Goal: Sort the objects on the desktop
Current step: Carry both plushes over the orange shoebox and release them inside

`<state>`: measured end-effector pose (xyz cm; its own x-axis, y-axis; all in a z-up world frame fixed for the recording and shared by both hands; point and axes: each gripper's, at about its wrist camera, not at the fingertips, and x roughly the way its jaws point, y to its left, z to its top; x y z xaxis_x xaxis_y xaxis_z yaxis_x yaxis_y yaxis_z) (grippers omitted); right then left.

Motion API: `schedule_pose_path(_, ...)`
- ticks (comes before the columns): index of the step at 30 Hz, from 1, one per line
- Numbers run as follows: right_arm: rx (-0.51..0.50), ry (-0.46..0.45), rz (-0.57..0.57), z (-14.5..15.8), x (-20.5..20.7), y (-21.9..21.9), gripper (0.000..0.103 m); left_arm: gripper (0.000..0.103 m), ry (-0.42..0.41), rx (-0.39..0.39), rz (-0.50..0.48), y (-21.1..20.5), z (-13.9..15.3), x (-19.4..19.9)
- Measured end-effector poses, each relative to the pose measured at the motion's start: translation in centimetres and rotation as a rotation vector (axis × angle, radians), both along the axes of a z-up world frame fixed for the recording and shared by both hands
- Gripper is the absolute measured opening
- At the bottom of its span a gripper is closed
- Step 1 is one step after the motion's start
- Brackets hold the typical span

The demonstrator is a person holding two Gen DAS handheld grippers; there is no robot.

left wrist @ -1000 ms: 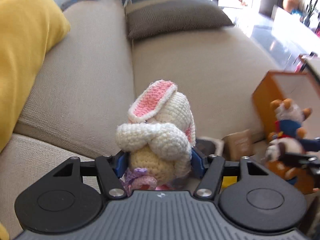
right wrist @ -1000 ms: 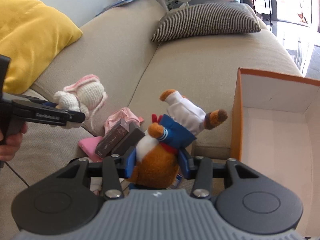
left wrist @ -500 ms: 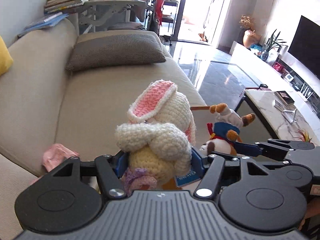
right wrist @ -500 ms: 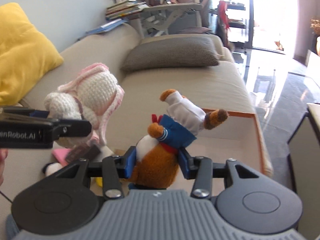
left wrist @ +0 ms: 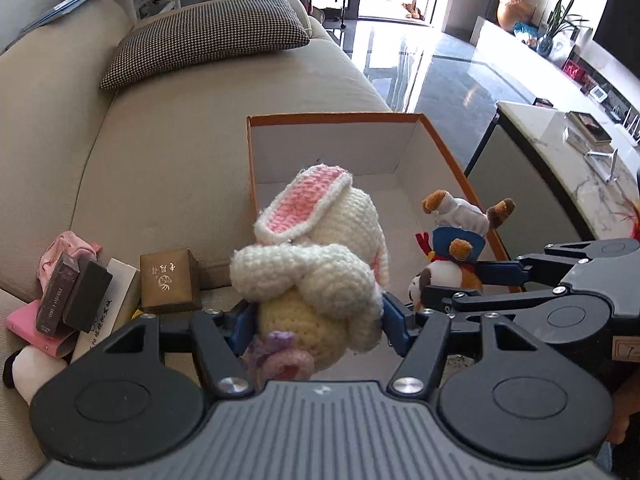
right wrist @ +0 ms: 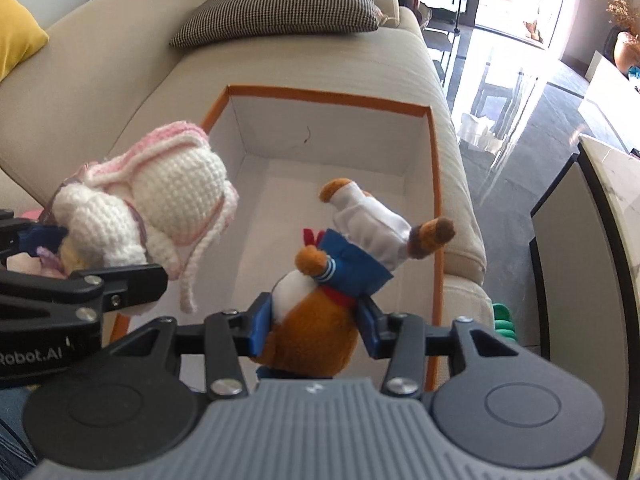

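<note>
The left gripper (left wrist: 316,316) pinches a crocheted bunny (left wrist: 316,264) above the orange box (left wrist: 332,118). The right gripper (right wrist: 316,328) pinches a plush fox (right wrist: 320,312), seemingly upside down, over the same box.

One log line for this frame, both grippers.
left gripper: shut on bunny | right gripper: shut on fox | both over box | box: bare

left tongs (right wrist: 52,248): "Robot.AI" | brown box (left wrist: 170,280): gold characters, illegible
</note>
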<state>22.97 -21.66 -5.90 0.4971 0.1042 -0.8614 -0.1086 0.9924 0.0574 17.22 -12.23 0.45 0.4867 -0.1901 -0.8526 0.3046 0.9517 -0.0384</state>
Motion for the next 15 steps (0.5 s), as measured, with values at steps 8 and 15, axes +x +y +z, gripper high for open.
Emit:
schedule_pose_path(8,-0.019,0.051,0.049,-1.4,1.1,-0.9,0.048,0.078,-0.054,0.169,-0.116,-3.3,-1.2,-0.5)
schedule_pose_path(15,0.049,0.103,0.106,-1.3,1.7,-1.8,0.048,0.079,-0.036,0.220,-0.222,-5.1,-3.1,-1.8)
